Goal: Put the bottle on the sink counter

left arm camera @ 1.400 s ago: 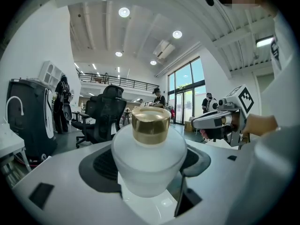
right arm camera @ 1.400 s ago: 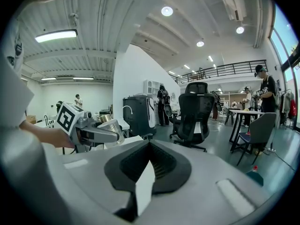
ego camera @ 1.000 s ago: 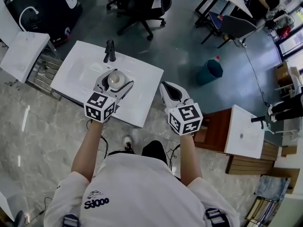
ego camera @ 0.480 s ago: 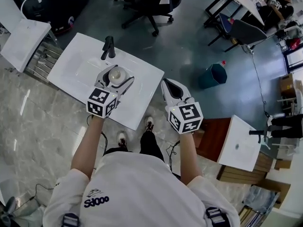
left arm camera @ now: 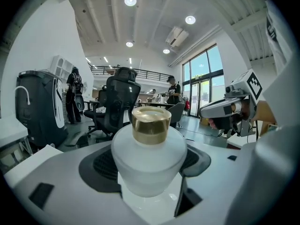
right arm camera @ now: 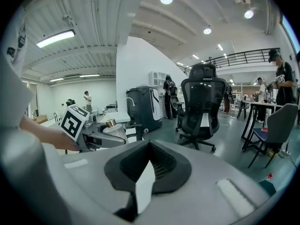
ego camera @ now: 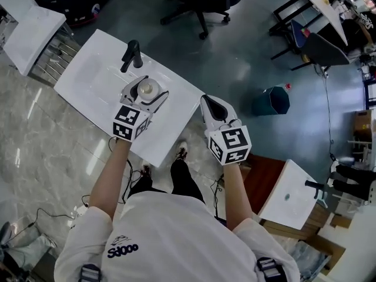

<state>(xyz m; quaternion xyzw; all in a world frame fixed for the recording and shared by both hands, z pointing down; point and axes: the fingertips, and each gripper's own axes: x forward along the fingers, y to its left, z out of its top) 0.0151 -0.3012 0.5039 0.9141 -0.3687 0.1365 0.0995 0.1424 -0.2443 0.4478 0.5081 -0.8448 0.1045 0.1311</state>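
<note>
White sink counter (ego camera: 88, 93) below, left gripper (ego camera: 148, 87) fingers clamped on frosted bottle (left arm camera: 149, 158), base hidden, right gripper (ego camera: 207, 101) fingers together

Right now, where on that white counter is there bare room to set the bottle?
The sink counter is bare along its near edge and at its right end, between the faucet and the right corner. It is crowded only around the faucet, just beyond the bottle that the left gripper holds.

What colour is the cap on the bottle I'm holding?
Gold cap on a frosted white bottle; clearest in the left gripper view.
</note>
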